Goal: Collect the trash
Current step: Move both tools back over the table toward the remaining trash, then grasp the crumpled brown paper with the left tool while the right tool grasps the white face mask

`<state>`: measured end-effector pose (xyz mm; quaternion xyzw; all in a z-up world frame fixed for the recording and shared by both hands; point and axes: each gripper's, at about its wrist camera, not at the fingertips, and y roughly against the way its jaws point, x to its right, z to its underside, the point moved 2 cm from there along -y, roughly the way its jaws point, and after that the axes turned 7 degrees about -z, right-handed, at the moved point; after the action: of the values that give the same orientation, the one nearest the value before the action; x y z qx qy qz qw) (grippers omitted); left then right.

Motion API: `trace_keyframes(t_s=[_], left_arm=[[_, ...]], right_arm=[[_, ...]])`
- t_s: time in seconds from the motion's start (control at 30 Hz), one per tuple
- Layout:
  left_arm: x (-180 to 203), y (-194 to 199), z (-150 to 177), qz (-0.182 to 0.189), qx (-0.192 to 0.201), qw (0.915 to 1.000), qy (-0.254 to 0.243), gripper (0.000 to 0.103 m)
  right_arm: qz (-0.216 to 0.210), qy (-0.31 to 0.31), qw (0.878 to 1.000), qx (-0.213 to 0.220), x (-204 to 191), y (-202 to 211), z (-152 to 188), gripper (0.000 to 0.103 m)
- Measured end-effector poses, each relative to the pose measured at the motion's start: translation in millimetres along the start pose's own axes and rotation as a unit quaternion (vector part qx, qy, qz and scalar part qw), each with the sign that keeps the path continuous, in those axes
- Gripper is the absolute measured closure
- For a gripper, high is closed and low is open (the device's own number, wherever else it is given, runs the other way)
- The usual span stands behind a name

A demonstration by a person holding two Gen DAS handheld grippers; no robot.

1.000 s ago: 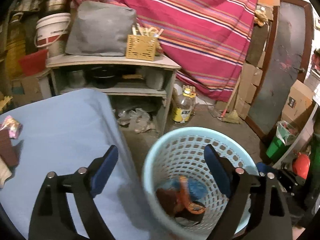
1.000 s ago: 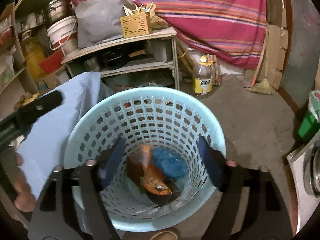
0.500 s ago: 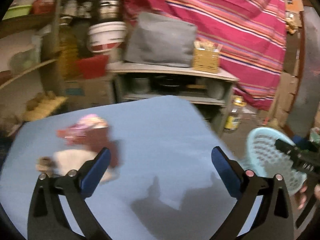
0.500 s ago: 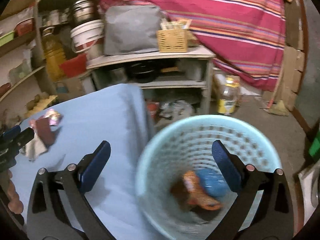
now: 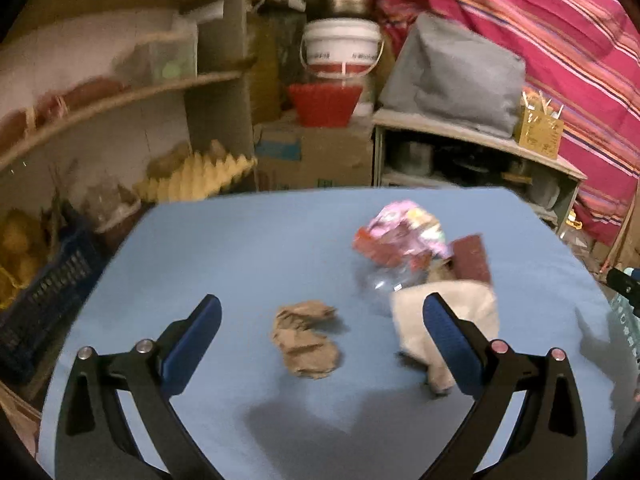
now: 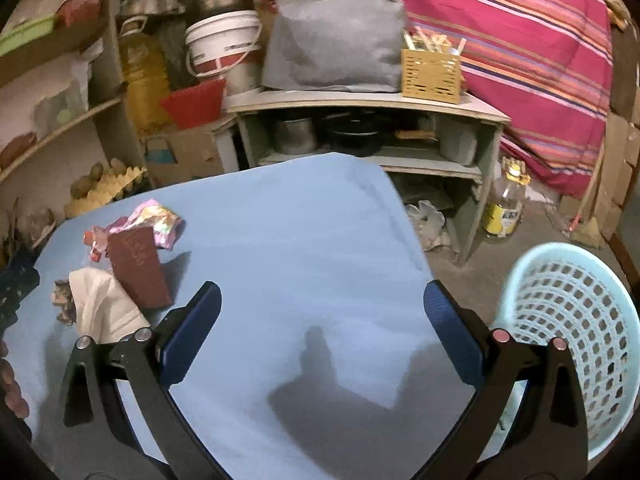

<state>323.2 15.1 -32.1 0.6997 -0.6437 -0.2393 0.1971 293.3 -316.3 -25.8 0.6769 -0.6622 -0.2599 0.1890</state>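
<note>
Trash lies on the blue table (image 5: pixel 240 248): a crumpled brown paper (image 5: pixel 306 338), a white tissue (image 5: pixel 444 320), a clear plastic piece (image 5: pixel 384 280), a dark red card (image 5: pixel 472 258) and a pink wrapper (image 5: pixel 404 228). My left gripper (image 5: pixel 318 340) is open and empty, with the brown paper between its fingers' line. My right gripper (image 6: pixel 320 336) is open and empty over bare blue cloth (image 6: pixel 304 240). The right wrist view shows the same pile at left: tissue (image 6: pixel 102 308), red card (image 6: pixel 138 270), pink wrapper (image 6: pixel 154 220). The light blue basket (image 6: pixel 576 320) stands on the floor at right.
Shelves (image 6: pixel 360 100) with pots, a grey bag (image 6: pixel 336 38) and a yellow holder (image 6: pixel 432 70) stand behind the table. A white bucket (image 5: pixel 340 50), red tub (image 5: pixel 324 104) and egg tray (image 5: pixel 196 178) sit at the back left. An oil bottle (image 6: pixel 506 200) stands on the floor.
Both grippers swung left from above the basket to over the table. The left gripper now faces the trash pile; the basket has slid to the right edge of the right wrist view.
</note>
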Motion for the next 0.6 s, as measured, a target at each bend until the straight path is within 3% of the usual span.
trace_keyframes(t_s=[0.17,0.4,0.43,0.5,0.53,0.6], left_arm=[[-10.7,-31.4,11.0,-0.014,-0.039,0.9989,-0.022,0.005],[-14.9,-64.4,15.3,0.042,-0.093,0.9948,0.006,0.006],[-15.0,-68.0,15.7,0.046,-0.1,0.9938,0.008,0.009],[-12.9,-74.5,17.9,0.058,-0.119,0.9912,0.005,0.029],[-11.7,-76.6,19.5,0.069,-0.128,0.9893,0.004,0.045],[-10.5,-74.6,19.9,0.072,-0.129,0.9891,0.0,0.05]], right_arm=[[-0.012,0.024,0.999,-0.019,-26.8,-18.2,3.1,0.005],[-0.021,0.042,0.999,0.007,-55.5,-20.6,1.9,0.005],[-0.029,0.038,0.999,0.007,-58.6,-21.7,1.7,0.005],[-0.034,0.036,0.999,0.005,-63.8,-24.6,0.4,0.005],[-0.037,0.037,0.999,0.003,-67.5,-27.0,1.2,0.005],[-0.044,0.04,0.998,0.001,-73.4,-29.3,2.1,0.005]])
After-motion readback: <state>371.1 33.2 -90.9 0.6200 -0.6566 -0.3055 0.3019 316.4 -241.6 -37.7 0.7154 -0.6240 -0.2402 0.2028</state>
